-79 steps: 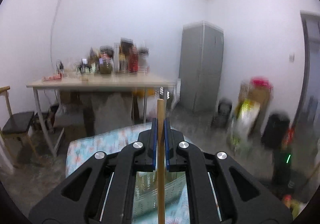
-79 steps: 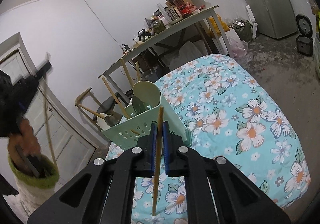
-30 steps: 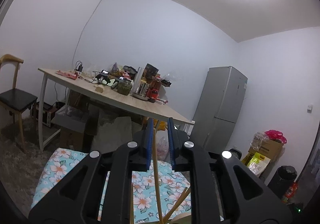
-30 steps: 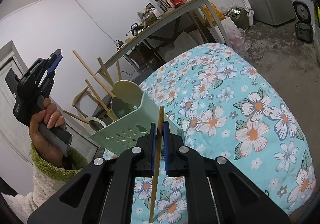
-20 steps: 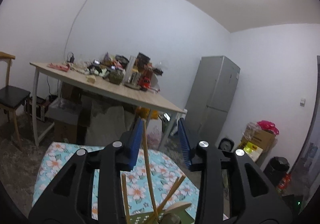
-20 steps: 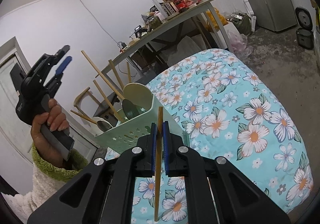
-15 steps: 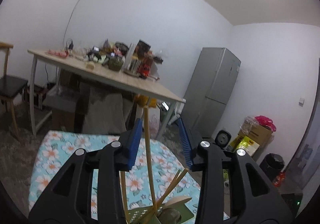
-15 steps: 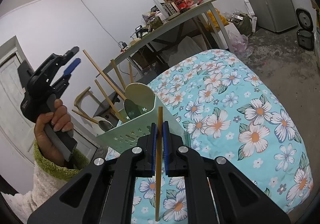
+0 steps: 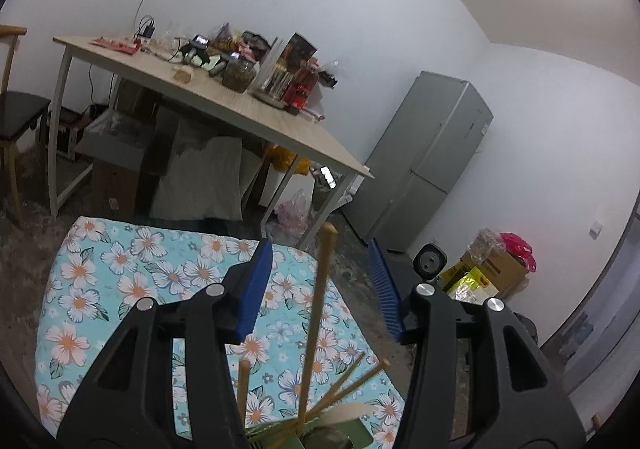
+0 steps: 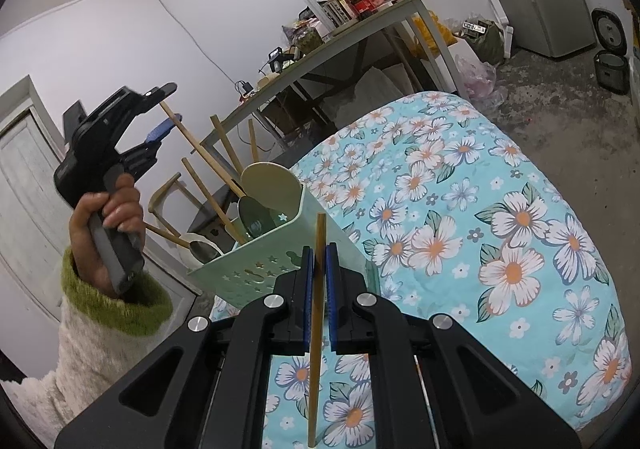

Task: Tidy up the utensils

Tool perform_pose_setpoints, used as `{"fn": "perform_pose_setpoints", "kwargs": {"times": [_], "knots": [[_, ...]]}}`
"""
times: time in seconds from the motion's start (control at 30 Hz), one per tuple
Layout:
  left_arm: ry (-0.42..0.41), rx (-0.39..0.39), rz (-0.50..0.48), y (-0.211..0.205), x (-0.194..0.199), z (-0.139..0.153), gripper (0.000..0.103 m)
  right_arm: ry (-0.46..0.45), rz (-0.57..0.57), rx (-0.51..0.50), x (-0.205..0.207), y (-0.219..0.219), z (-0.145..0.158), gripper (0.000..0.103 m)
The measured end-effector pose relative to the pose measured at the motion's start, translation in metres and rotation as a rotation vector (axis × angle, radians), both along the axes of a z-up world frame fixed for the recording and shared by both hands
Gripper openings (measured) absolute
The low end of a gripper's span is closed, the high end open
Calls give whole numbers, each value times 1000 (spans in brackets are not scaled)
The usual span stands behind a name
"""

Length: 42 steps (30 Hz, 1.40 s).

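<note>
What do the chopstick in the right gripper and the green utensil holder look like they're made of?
The chopstick looks like bamboo or light wood: matte tan, straight, squared end. The utensil holder looks like moulded plastic: smooth pale mint walls with a slight sheen and clean punched star and gourd-shaped cut-outs. Neither can be confirmed by look alone.

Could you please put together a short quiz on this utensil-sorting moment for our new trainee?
1. True or false: the right tongs are shut on a wooden chopstick.
2. What do the chopsticks and spoons stand in? A) a glass jar B) a mint-green utensil holder C) a drawer
3. Fill in: the left tongs are ____, touching no utensil.

Key: 1 true; 2 B; 3 open. The left tongs' jaws have just been opening, and the tall chopstick in the holder stands free between them.
</note>
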<state>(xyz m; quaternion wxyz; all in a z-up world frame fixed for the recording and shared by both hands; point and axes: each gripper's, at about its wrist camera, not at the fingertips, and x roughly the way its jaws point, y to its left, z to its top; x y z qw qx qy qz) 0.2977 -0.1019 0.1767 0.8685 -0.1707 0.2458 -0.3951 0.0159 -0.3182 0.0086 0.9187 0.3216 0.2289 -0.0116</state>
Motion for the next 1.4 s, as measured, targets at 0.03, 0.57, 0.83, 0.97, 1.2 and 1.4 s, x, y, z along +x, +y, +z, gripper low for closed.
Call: {"fn": "perform_pose_setpoints", "kwargs": {"times": [0.03, 0.57, 0.83, 0.97, 1.2, 1.4], "knots": [[16, 3, -4, -2, 5, -1, 36, 0, 0, 2, 0, 0, -1, 7], [-279, 90, 37, 12, -61, 52, 5, 2, 4, 14, 3, -2, -4, 7], [-313, 131, 67, 10, -68, 51, 5, 3, 3, 12, 2, -1, -4, 7], [-294, 165, 72, 6, -65, 40, 5, 3, 5, 8, 2, 0, -3, 7], [-288, 219, 97, -3, -62, 11, 5, 5, 7, 5, 2, 1, -3, 7], [-254, 213, 93, 0, -57, -7, 5, 7, 6, -4, 2, 2, -2, 7]]}}
